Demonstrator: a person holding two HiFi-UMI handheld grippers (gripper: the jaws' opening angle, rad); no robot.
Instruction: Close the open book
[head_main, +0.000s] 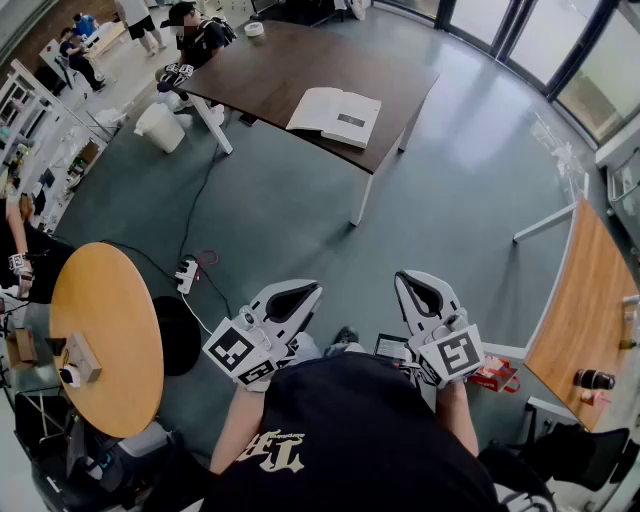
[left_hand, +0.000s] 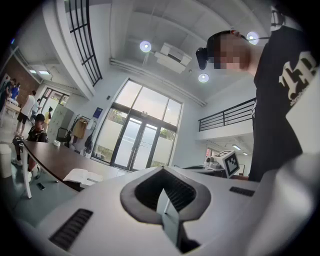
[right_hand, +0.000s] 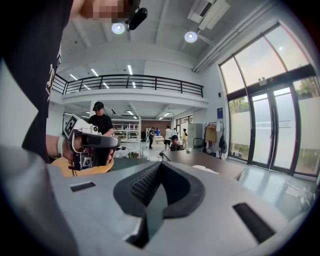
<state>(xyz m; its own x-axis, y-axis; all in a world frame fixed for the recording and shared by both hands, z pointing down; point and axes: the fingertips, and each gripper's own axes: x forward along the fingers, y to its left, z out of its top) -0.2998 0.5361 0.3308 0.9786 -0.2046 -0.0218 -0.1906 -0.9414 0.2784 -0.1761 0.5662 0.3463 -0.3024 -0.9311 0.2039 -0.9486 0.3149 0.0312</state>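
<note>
The open book (head_main: 335, 115) lies flat, pages up, near the front edge of the dark bench (head_main: 270, 60), well apart from both tools. The left tool (head_main: 297, 296) and the right tool (head_main: 420, 290) hover side by side before the person (head_main: 350, 440), each clenched shut on nothing.

Open grey floor (head_main: 300, 225) filled the middle of the frame up to the dark table (head_main: 260, 70) at the top, bare around the open book (head_main: 335, 115). A round orange table (head_main: 110, 330) at lower left and a wooden table (head_main: 580, 300) at the right edge closed in the sides; a power strip (head_main: 186, 275) lay left of centre.
</note>
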